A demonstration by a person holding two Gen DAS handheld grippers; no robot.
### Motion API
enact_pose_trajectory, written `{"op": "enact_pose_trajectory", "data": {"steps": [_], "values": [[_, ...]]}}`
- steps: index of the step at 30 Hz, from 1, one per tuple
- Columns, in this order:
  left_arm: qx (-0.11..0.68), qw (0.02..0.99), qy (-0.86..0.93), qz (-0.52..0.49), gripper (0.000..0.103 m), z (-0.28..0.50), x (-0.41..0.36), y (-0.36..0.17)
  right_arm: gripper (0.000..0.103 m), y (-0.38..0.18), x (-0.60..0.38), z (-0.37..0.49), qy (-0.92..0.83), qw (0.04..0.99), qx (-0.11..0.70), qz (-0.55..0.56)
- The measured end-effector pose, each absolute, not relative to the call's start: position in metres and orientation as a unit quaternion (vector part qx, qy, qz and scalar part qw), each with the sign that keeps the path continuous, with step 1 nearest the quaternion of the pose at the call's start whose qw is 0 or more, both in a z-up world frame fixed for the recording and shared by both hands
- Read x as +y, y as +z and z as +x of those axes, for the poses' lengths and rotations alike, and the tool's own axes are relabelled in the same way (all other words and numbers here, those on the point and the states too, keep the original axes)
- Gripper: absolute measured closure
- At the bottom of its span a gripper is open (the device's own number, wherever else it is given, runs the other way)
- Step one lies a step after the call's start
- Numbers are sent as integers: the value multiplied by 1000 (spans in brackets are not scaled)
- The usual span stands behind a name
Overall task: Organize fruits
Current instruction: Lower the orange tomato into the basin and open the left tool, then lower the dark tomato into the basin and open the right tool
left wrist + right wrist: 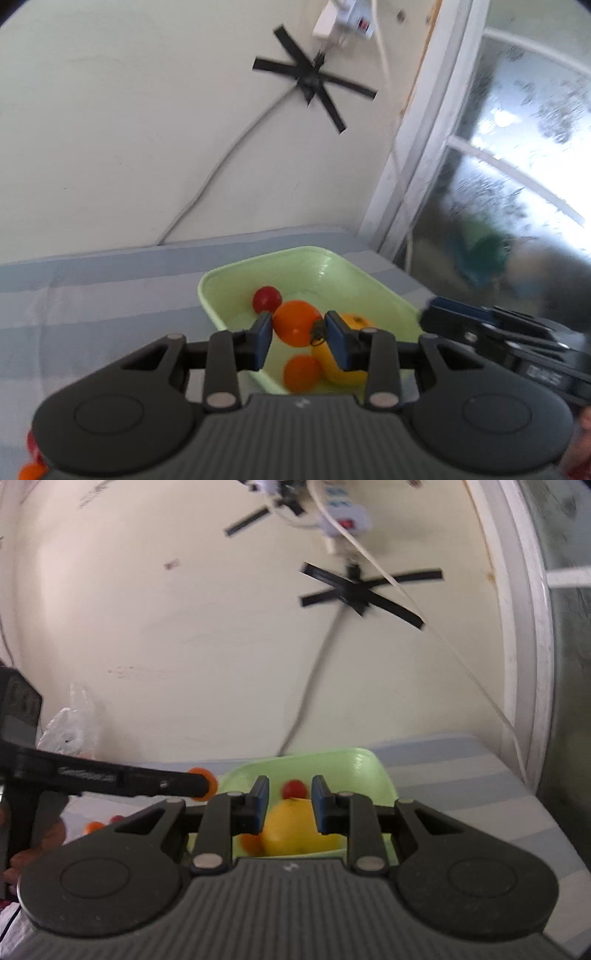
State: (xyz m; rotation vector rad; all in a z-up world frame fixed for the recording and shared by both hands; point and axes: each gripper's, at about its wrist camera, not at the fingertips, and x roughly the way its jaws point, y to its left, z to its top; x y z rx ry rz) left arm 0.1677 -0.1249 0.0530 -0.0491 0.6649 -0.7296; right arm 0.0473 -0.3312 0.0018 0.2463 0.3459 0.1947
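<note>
Between the left gripper's (300,341) fingers, an orange fruit (297,322) is pinched above the green tray (221,284). Right gripper (289,805): fingers drawn close, holding nothing. Lemon (291,830), small orange (301,373) and red fruit (266,299) lie inside, on striped cloth (110,295).

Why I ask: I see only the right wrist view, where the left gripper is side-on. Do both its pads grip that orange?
Observer: Yes. The left gripper has a blue pad on each side of the orange.
Operator: Where is my own gripper's tip?
Observer: The right gripper ends beside the right rim of the green tray.
Operator: Any fruit hidden from me?
Observer: A small orange fruit lies in the tray's near end.
</note>
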Motion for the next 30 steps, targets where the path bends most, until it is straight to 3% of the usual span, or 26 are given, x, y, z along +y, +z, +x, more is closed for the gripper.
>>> {"op": "enact_pose_trajectory", "data": {"steps": [4, 11, 20, 23, 30], "values": [[334, 875, -350, -17, 71, 180, -138, 45, 73, -7, -337, 33, 140, 957, 194, 162], [346, 871, -348, -7, 71, 184, -143, 35, 73, -33, -298, 36, 221, 921, 288, 141], [343, 872, -349, -8, 71, 183, -141, 40, 69, -43, -261, 65, 232, 909, 328, 115], [343, 872, -349, -9, 71, 183, -141, 40, 75, -38, -257, 55, 230, 915, 317, 96], [347, 873, -344, -5, 71, 184, -150, 36, 75, 0, -304, 26, 173, 958, 203, 108]]}}
